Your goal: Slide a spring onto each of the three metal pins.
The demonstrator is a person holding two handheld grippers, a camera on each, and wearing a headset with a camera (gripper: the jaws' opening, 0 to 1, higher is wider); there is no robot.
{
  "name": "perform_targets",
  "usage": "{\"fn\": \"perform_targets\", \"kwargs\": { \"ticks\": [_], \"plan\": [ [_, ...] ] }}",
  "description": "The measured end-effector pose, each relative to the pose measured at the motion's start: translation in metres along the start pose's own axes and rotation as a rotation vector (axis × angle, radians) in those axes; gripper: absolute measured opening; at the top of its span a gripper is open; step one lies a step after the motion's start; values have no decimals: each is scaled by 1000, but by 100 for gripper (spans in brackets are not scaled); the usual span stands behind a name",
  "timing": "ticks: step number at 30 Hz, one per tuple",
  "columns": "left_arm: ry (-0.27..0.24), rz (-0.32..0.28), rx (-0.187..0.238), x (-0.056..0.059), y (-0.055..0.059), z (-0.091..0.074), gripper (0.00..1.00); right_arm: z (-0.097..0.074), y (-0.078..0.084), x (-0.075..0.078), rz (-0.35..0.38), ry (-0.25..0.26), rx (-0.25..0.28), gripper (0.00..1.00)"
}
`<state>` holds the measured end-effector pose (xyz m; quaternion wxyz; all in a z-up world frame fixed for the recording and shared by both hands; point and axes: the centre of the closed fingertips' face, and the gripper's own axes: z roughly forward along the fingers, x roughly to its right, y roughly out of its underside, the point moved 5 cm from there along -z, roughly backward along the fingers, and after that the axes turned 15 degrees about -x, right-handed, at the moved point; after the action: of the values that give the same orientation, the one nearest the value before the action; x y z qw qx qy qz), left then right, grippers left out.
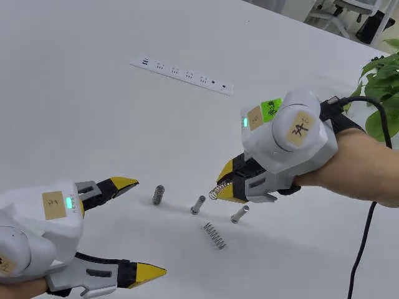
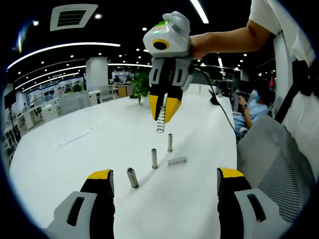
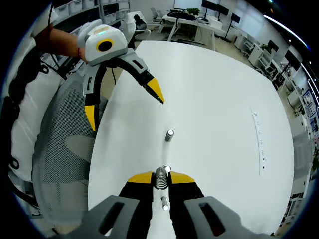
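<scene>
Now, head view: my right gripper (image 1: pixel 225 182) pinches a spring (image 1: pixel 218 190) at its tips, near the bare middle pin (image 1: pixel 198 204) and end pin (image 1: pixel 239 214). My left gripper (image 1: pixel 148 227) hangs spread, well apart.

Left gripper view: the nearest pin (image 2: pixel 132 177) already wears a spring, and a spare spring (image 2: pixel 177 161) lies beside the others.

Right gripper view: I judge the second fitting is in hand. Next I line the coil over a pin top and lower.

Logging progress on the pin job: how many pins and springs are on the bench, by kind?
Metal pins: 3
Springs: 3 (1 on a pin, 1 in the right gripper jaws, 1 loose)
Power strip: 1
Total: 7
</scene>
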<state>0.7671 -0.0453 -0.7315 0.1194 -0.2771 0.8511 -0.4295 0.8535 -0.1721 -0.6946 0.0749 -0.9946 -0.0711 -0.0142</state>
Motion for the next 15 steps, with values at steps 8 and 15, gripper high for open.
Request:
{"fn": "perform_targets", "kwargs": {
  "ticks": [8, 15],
  "plan": [
    [-8, -30, 32, -10, 2, -2, 95, 19, -2, 9, 19, -17, -19, 12],
    [-10, -40, 44, -11, 2, -3, 97, 34, 0, 15, 28, -37, -41, 12]
  ]
}}
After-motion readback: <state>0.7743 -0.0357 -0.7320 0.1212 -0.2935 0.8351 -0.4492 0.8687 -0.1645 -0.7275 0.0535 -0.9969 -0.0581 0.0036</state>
